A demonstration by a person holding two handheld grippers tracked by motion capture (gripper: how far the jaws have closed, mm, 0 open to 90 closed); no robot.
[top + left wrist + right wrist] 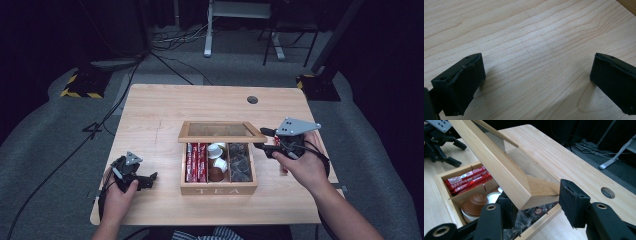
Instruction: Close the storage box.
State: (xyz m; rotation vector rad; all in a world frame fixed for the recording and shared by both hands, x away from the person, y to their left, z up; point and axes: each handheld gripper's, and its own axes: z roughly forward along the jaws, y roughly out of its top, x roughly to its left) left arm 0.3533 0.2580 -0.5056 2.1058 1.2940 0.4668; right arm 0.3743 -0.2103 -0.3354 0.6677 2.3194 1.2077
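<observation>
Wooden table [150,115] is carrying the tea box [218,189]; its lid [499,172] is standing half-raised between the right gripper's [534,202] spread, non-pressing jaws. Lower slowly. Left gripper [536,82] is resting spread.

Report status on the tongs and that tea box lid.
Left tongs open, idle on table. Right tongs straddling lid corner, jaws loose. Lid half raised over tea box. Nothing blocking.
</observation>
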